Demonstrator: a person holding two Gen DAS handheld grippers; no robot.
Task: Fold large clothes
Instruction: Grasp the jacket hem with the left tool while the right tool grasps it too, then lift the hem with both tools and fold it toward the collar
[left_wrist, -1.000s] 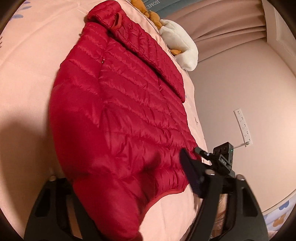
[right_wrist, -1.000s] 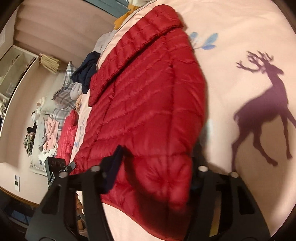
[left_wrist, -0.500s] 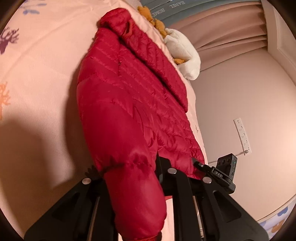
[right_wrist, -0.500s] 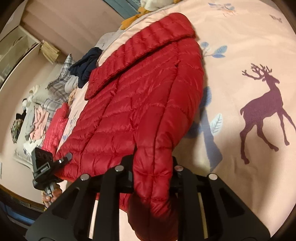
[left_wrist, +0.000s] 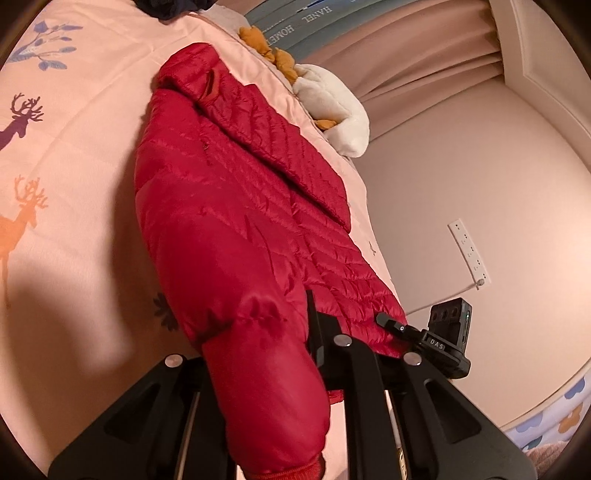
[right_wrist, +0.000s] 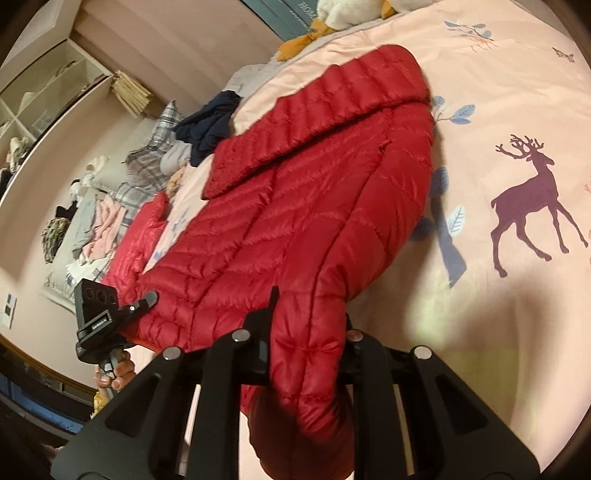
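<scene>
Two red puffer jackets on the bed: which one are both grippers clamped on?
The big spread-out red jacket: the left gripper and right gripper each pinch a corner of it. The smaller red jacket lies untouched beyond it near the bed's edge.

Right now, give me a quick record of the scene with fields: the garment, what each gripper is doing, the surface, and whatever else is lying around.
garment: red puffer jacket, laid flat, one sleeve folded across it
left gripper: fingers shut on the jacket's bottom corner
right gripper: fingers shut on the other bottom corner
surface: pink bedspread printed with deer
nearby: white plush toy at the bed's head; dark garment; clothes pile beside the bed
</scene>
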